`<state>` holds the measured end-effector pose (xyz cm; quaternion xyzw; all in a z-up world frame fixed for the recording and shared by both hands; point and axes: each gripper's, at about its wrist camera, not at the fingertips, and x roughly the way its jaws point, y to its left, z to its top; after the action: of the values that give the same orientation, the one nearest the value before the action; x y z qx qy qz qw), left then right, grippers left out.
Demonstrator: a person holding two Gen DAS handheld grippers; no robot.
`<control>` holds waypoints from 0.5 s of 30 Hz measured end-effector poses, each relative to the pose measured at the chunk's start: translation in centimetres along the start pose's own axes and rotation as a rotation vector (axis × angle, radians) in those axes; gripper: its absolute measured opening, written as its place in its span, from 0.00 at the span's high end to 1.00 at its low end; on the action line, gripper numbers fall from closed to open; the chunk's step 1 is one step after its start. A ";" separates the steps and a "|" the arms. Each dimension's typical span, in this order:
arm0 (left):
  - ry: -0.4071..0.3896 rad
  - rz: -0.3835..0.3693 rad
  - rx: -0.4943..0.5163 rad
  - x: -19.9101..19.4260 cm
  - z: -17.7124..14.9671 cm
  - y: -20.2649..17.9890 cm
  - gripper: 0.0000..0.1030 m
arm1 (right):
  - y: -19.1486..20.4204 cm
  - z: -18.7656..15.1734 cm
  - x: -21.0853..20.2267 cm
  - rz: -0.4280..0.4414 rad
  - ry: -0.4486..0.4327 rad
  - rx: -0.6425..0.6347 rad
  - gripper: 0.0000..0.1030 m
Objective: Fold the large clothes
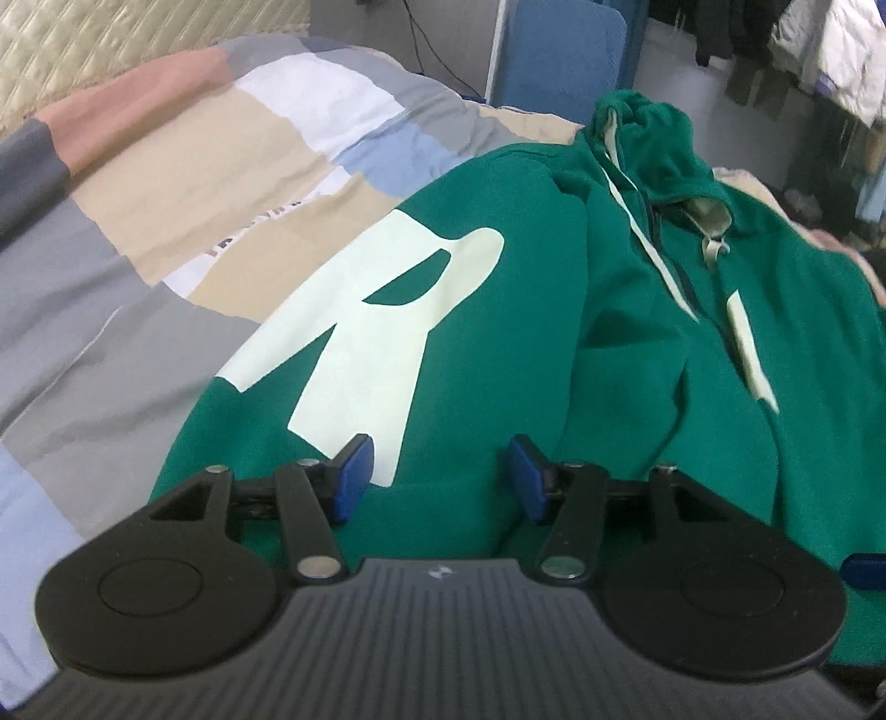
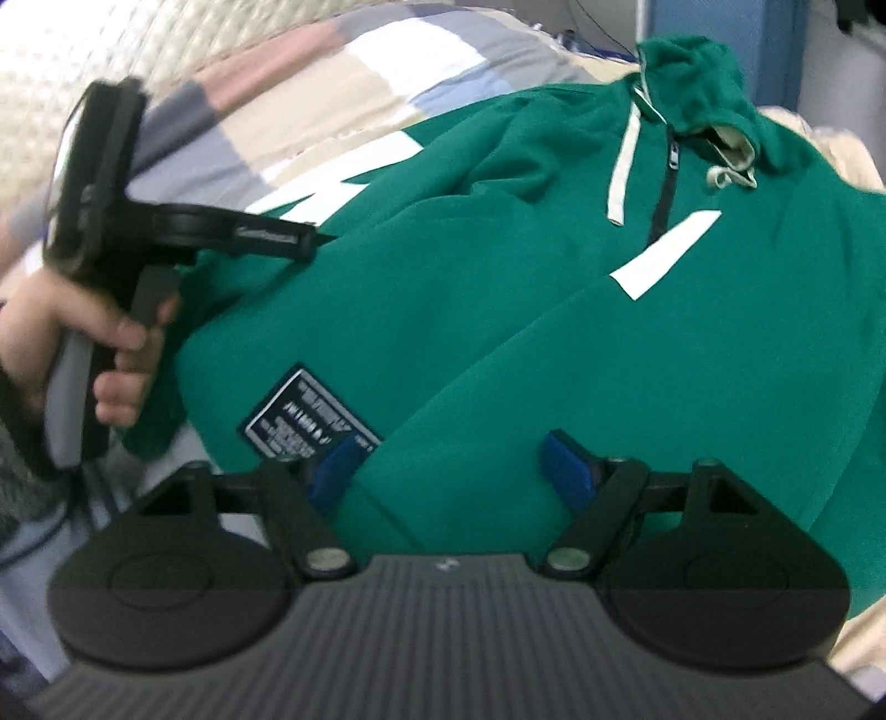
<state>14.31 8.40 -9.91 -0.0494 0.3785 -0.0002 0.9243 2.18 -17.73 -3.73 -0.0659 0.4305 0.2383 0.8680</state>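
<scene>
A green hoodie [image 1: 498, 343] with a large white letter print lies spread on the bed, hood at the far end; it also shows in the right wrist view [image 2: 498, 310], with both sleeves folded across the body. My left gripper [image 1: 440, 476] is open, just above the hoodie's near part, nothing between its blue pads. My right gripper [image 2: 454, 471] is open, its pads either side of a sleeve fold near the dark label patch [image 2: 307, 412]. The left gripper also shows from the side in the right wrist view [image 2: 310, 241], held by a hand.
The bed has a patchwork quilt [image 1: 166, 183] of grey, beige, pink, white and blue squares. A quilted headboard [image 1: 99, 44] stands at far left. A blue panel [image 1: 559, 55] and hanging clothes [image 1: 819, 55] stand behind the bed.
</scene>
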 end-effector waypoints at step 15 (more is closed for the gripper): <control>-0.124 0.055 -0.211 -1.8 3.8 6.0 0.95 | -12.8 3.4 -9.8 -0.141 -0.240 0.272 0.94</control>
<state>15.42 14.75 -6.52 -0.1361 0.3196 0.0681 0.9353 5.63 -31.38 4.83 0.0507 0.3464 0.1227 0.9287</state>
